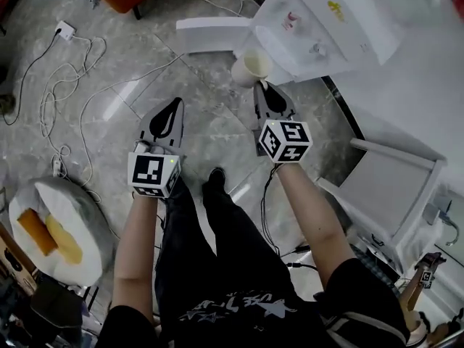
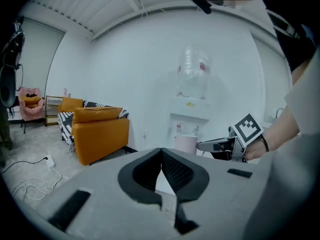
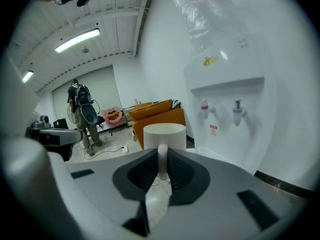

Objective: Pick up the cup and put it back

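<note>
A white cup (image 1: 250, 67) hangs in the air just in front of the water dispenser (image 1: 326, 20). My right gripper (image 1: 262, 87) is shut on the cup's handle. In the right gripper view the cup (image 3: 164, 133) stands upright beyond the jaws, and its handle (image 3: 162, 159) is pinched between the dark pads of the right gripper (image 3: 162, 153). My left gripper (image 1: 174, 104) is held beside it to the left, away from the cup, shut with nothing in it. The left gripper view shows the left gripper (image 2: 161, 155) with its pads meeting, the cup (image 2: 186, 143) and the right gripper (image 2: 220, 145) beyond.
The dispenser (image 3: 225, 84) has two taps and a drip tray. An orange sofa (image 2: 97, 129) stands to the left. White cables (image 1: 58, 93) lie on the grey floor. A white cabinet (image 1: 391, 187) is at the right, and a person (image 3: 82, 109) stands far back.
</note>
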Available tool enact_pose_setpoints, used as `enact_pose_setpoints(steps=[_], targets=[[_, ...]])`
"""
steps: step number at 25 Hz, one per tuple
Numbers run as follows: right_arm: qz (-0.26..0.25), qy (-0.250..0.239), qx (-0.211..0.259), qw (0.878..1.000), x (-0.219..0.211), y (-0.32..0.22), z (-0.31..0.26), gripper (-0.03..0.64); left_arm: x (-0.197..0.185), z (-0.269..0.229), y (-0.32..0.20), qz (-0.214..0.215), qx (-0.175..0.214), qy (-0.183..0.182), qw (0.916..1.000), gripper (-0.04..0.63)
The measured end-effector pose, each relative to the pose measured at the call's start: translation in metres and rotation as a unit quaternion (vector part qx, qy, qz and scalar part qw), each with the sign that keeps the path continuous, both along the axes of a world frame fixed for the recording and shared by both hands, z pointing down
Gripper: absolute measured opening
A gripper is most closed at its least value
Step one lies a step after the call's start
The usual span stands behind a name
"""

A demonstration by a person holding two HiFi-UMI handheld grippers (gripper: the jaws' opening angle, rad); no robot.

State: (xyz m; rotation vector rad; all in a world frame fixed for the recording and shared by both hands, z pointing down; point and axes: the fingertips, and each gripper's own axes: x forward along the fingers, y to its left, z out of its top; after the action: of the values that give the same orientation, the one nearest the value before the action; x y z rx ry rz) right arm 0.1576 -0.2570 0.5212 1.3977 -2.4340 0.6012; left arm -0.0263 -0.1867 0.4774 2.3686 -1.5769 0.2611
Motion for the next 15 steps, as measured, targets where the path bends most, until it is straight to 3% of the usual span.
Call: enact_pose_setpoints(steps=[5,11,15], targets=[[-0.004,0.003,0.014,1.0,0.007,0.039,-0.044,0.043,-0.005,-0.041,0.042,-0.02,0.003,0.007,0.9998,0.009],[0.04,-0.031,0.007,0.999,0.017,0.078,-0.077,0.043,-0.022,-0.081,0.091,-0.061,0.019,0.017,0.9978,0.009],[0.059,-0.031,0.013,0.998,0.02,0.13,-0.1,0.043,-0.038,-0.112,0.151,-0.069,0.033,0.02,0.9969,0.009]])
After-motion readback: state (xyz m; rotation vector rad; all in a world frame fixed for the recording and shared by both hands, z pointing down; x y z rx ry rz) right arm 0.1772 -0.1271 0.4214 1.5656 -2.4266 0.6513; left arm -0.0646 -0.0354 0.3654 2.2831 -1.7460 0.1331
